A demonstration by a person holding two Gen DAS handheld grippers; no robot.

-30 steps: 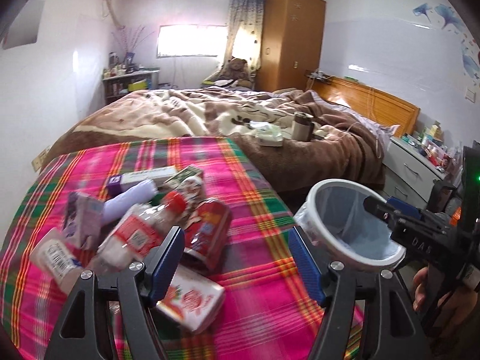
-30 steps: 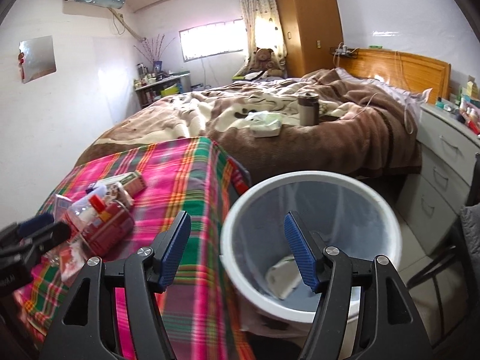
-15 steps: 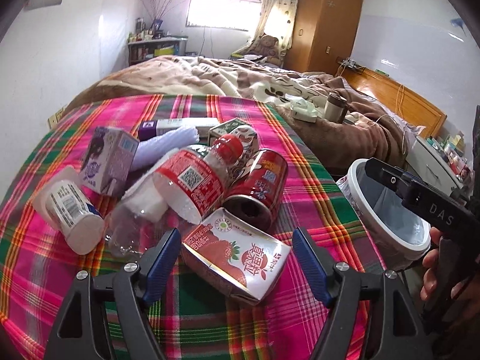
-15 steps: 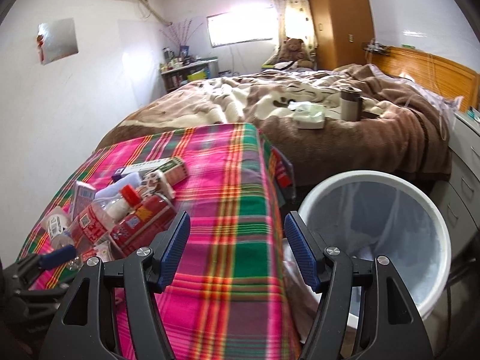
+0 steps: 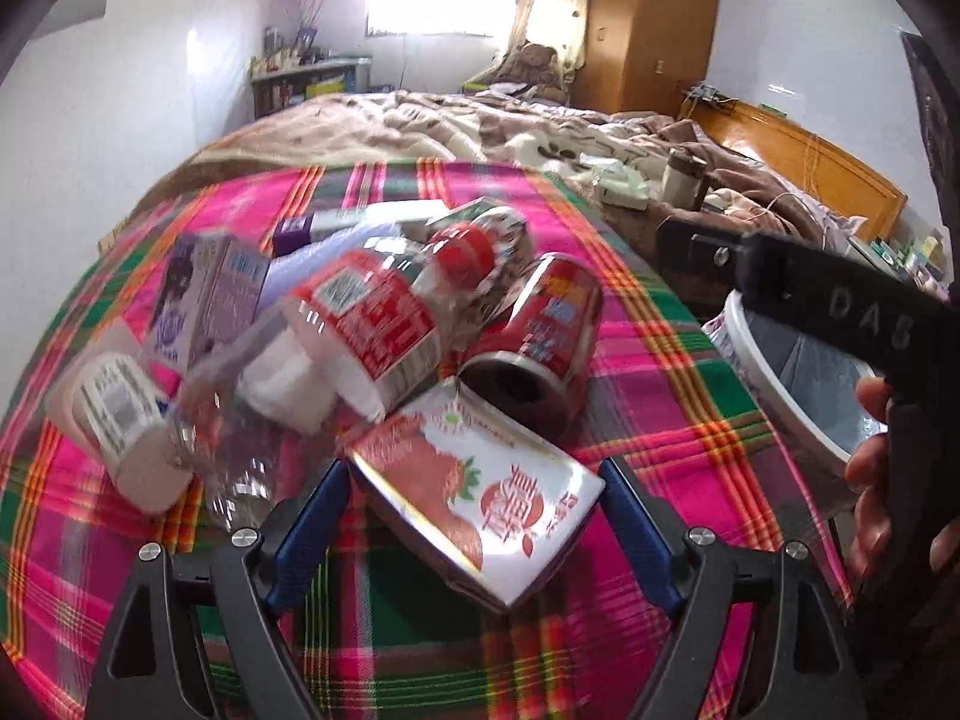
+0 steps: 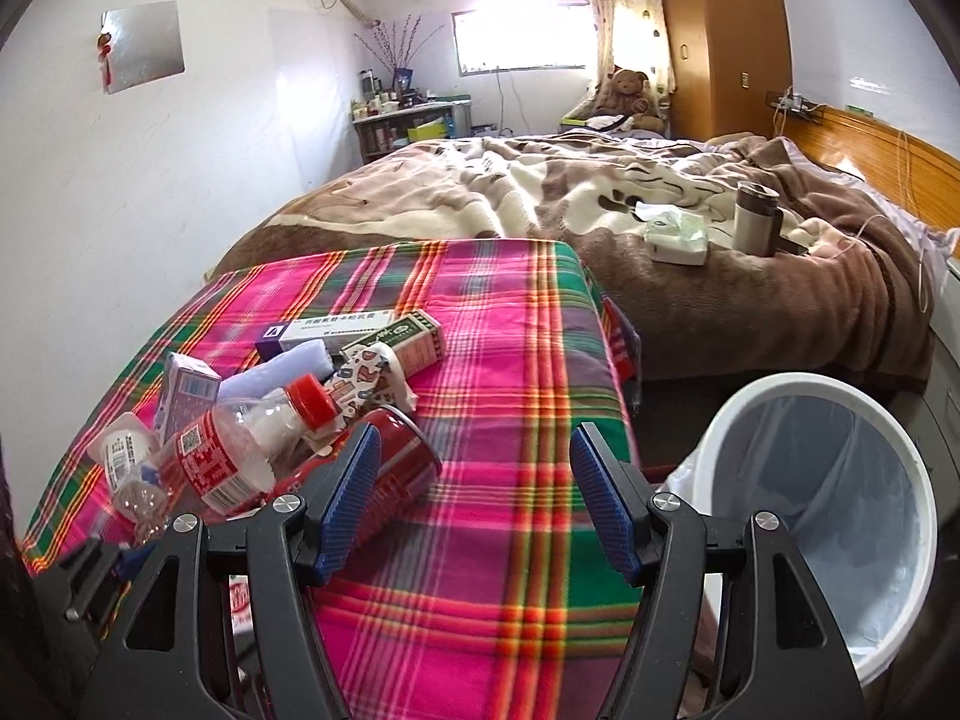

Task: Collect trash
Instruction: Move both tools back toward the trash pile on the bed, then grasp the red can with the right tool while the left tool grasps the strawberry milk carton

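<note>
A pile of trash lies on the plaid tablecloth [image 5: 660,372]: a strawberry drink carton [image 5: 480,498], a red can [image 5: 540,330], a red-labelled plastic bottle [image 5: 360,324], a purple carton [image 5: 204,294] and a small white bottle [image 5: 120,420]. My left gripper [image 5: 471,540] is low over the pile with its jaws opening. The strawberry carton sits between them, and the pads do not press on it. My right gripper [image 6: 474,504] is open over bare cloth, just right of the red can [image 6: 384,468]. The white lined bin [image 6: 780,381] stands beside the table at right.
Flat boxes [image 6: 336,324] lie behind the pile. A bed with a brown blanket [image 6: 720,300] carries a thermos [image 6: 756,219] and a tissue pack [image 6: 675,240]. A hand on the right gripper's handle [image 5: 870,480] is close to the bin. A wardrobe [image 6: 720,36] stands at the back.
My left gripper came down toward the pile and its jaws widened around the strawberry carton. My right gripper swung left, from over the bin to over the tablecloth.
</note>
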